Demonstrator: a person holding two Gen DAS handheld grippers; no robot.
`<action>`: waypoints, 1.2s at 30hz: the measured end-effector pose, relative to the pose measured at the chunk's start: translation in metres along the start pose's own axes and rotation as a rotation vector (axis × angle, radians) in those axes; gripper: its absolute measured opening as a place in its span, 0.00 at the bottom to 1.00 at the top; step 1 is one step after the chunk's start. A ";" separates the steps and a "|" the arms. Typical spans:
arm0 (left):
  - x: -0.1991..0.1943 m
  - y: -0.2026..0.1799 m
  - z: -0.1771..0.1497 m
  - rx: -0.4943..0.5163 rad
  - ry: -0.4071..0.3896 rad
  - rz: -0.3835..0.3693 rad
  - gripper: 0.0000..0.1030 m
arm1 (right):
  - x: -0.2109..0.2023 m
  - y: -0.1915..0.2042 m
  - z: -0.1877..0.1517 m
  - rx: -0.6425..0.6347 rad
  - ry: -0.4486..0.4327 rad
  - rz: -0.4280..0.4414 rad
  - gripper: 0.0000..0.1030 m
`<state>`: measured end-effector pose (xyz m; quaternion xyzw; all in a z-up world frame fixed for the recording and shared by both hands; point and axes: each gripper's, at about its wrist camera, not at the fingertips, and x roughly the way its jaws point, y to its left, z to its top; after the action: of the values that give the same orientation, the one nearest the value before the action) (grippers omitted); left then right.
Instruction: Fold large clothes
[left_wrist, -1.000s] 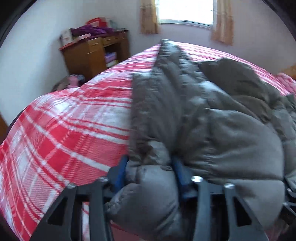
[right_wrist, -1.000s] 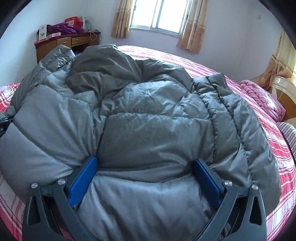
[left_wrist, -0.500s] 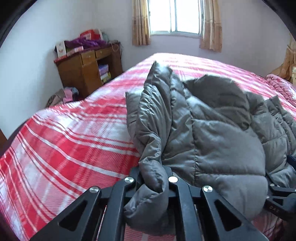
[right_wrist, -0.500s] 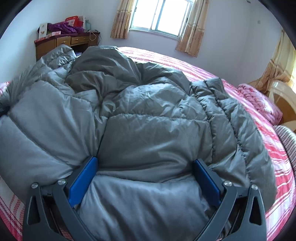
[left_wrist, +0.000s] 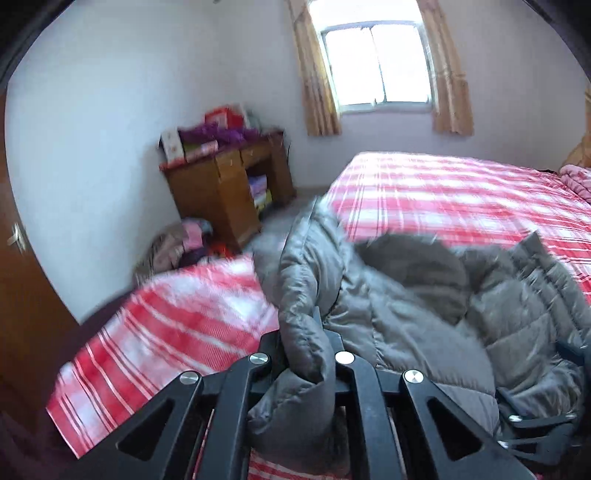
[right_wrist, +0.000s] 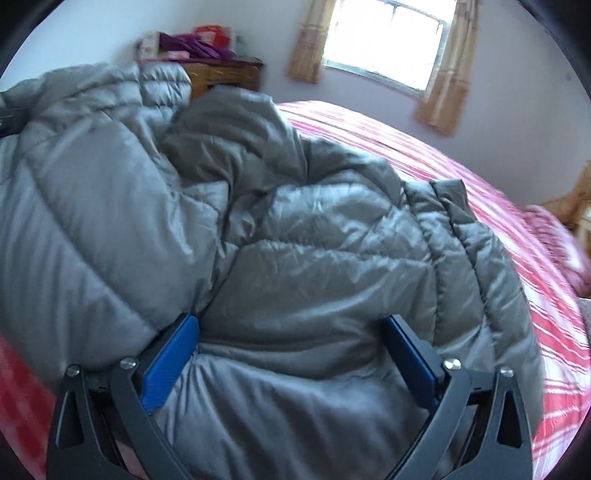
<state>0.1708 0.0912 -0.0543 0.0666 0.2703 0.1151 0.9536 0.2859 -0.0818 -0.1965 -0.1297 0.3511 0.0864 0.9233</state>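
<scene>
Red-and-white plaid bedding is covering the bed through the left wrist view, stretching toward the far edge beneath a bright window hung with tan curtains. A grey puffer jacket is lying heaped at the bed's near edge, and the left gripper is clenching a thick fold of its quilted edge, jaws squeezed nearly together on the fabric. Beyond the bed's left edge, a wooden desk is standing against the white wall with boxes and purple cloth piled on top, a heap of clothes on the floor beside it. In the right wrist view the jacket is filling most of the frame, bulging over the bedding that is running toward the window. The right gripper is standing wide, its blue pads pressing into the padded bulk on both sides, so it is grasping a broad span of the jacket.
</scene>
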 end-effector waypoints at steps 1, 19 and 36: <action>-0.005 -0.006 0.006 0.016 -0.019 0.000 0.06 | -0.015 -0.007 0.000 0.011 -0.036 0.014 0.97; -0.068 -0.353 -0.022 0.668 -0.280 -0.229 0.06 | -0.104 -0.271 -0.164 0.560 -0.013 -0.251 1.00; -0.137 -0.275 0.008 0.545 -0.427 -0.186 0.99 | -0.106 -0.282 -0.163 0.607 0.032 -0.232 0.91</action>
<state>0.1122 -0.2092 -0.0309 0.3160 0.0904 -0.0651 0.9422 0.1762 -0.4058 -0.1926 0.1110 0.3580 -0.1302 0.9179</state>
